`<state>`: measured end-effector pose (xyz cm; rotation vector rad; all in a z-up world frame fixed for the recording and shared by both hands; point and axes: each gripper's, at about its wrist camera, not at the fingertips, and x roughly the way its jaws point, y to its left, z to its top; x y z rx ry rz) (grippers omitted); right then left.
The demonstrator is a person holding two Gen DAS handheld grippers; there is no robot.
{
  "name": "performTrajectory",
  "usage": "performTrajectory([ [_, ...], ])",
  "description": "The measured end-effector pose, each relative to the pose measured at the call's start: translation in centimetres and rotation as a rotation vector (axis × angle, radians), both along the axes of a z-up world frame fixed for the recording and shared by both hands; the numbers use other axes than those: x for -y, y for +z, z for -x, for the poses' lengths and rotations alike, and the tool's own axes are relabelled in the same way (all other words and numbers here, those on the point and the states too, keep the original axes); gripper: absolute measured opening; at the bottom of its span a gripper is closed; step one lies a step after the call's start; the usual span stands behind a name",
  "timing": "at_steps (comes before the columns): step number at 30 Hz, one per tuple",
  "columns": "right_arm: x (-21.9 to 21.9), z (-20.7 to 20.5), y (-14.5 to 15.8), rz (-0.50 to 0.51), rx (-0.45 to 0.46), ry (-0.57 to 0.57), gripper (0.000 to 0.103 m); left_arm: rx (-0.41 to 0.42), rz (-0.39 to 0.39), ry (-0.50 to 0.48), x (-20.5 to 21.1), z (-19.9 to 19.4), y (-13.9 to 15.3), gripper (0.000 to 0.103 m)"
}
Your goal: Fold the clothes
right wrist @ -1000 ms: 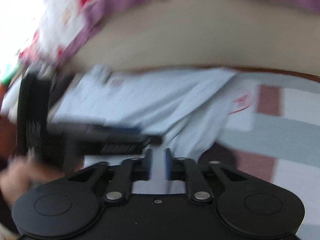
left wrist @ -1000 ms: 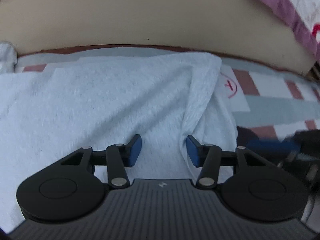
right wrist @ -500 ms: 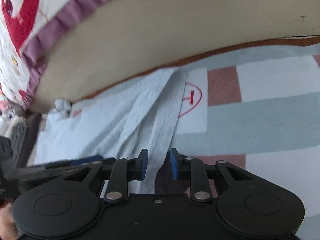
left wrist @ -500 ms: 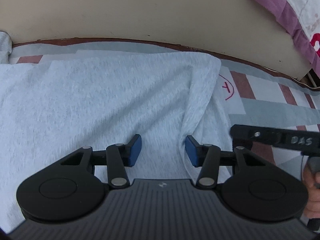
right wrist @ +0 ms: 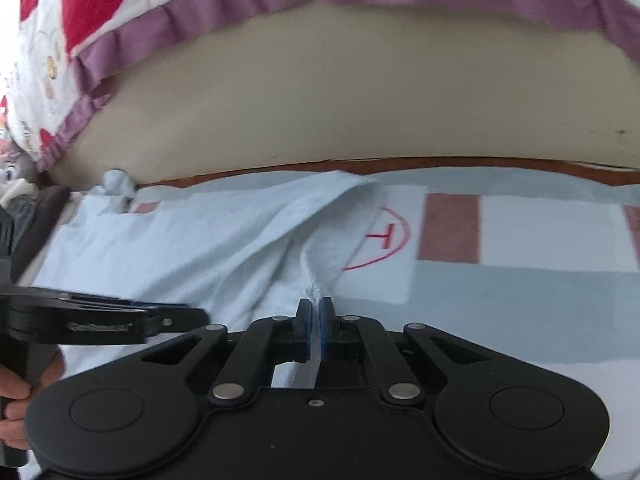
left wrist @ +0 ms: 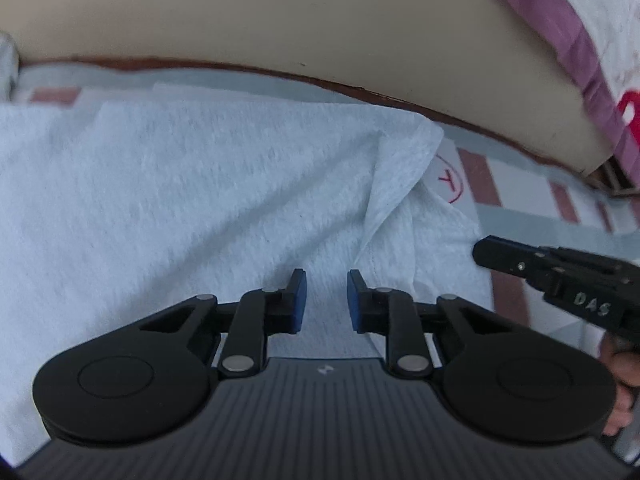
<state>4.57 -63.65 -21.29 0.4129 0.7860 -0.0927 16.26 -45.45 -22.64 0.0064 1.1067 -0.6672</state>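
garment: pale grey knit cotton garment lies flat on the striped bed cover, beside the red circled mark; right hand-held gripper | clenched on its hem, ready to lift a fold; left hand-held gripper | closing over cloth, pads not yet pinching

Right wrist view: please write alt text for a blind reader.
The right gripper is shut on an edge of a pale garment spread on a checked cloth. The left gripper reaches in from the left; a red circled mark lies beyond.
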Motion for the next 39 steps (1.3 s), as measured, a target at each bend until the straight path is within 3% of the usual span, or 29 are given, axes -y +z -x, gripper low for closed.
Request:
performTrajectory([
  [3, 0.2, 0.3, 0.5, 0.117, -0.002, -0.079, 0.0, 0.011, 0.026, -0.053, 0.4, 0.6, 0.0, 0.021],
  [6, 3.1, 1.2, -0.6, -0.072, 0.012, -0.192, 0.0, -0.018, 0.071, -0.091, 1.1, 1.2, -0.1, 0.024],
  [9, 4.8, 2.2, -1.6, -0.302, 0.059, -0.223, 0.01, 0.008, 0.048, -0.099, 2.1, 1.7, -0.3, 0.039],
  [11, 4.5, 1.9, -1.8, -0.336, 0.062, -0.207, 0.012, 0.049, 0.027, -0.105, 2.9, 2.0, -0.4, 0.042],
  [12, 4.1, 1.6, -1.8, -0.312, 0.049, -0.191, 0.018, 0.071, 0.013, -0.115, 3.4, 2.1, -0.4, 0.041],
  [13, 3.6, 1.2, -1.8, -0.287, 0.033, -0.174, 0.023, 0.096, 0.006, -0.151, 3.9, 2.2, -0.3, 0.026],
  [14, 3.1, 0.8, -1.9, -0.26, 0.016, -0.155, 0.029, 0.12, 0.001, -0.188, 4.4, 2.3, -0.2, 0.002],
  [15, 2.8, 0.4, -2.0, -0.239, 0.007, -0.137, 0.029, 0.079, 0.044, -0.213, 4.6, 2.0, -0.2, 0.001],
  [16, 2.2, 0.1, -2.0, -0.219, 0.002, -0.121, 0.029, -0.006, 0.124, -0.2, 4.4, 1.2, -0.3, 0.001],
  [20, 2.2, 0.1, -2.2, -0.207, 0.011, -0.106, 0.033, -0.169, 0.343, -0.125, 3.3, -0.7, -0.1, 0.002],
  [21, 2.3, 0.1, -2.3, -0.214, 0.016, -0.107, 0.033, -0.172, 0.337, -0.135, 3.3, -0.8, -0.2, 0.002],
  [22, 2.3, 0.1, -2.4, -0.221, 0.02, -0.109, 0.033, -0.165, 0.324, -0.152, 3.0, -0.4, -0.2, 0.004],
  [24, 2.7, 0.0, -2.6, -0.235, 0.03, -0.125, 0.035, -0.15, 0.299, -0.186, 2.4, 0.3, -0.2, 0.017],
  [25, 3.0, -0.1, -2.7, -0.238, 0.035, -0.139, 0.035, -0.116, 0.292, -0.194, 1.7, 1.1, 0.0, 0.04],
  [26, 3.3, -0.2, -2.8, -0.231, 0.04, -0.151, 0.036, -0.08, 0.286, -0.202, 0.9, 1.9, 0.3, 0.054],
  [28, 3.1, -0.9, -3.0, -0.188, 0.036, -0.149, 0.036, -0.015, 0.277, -0.212, -0.9, 3.4, 0.9, 0.054],
  [33, 3.1, -3.6, -3.1, -0.047, 0.077, -0.1, 0.037, -0.076, 0.301, -0.175, -4.6, 4.3, 0.7, 0.052],
  [37, 2.4, -6.7, -3.2, 0.149, 0.097, -0.081, 0.042, -0.091, 0.275, -0.163, -5.5, 4.3, 0.2, 0.052],
  [39, 1.3, -8.5, -3.0, 0.272, 0.067, -0.013, 0.047, -0.115, 0.281, -0.165, -5.0, 3.9, 0.0, 0.052],
])
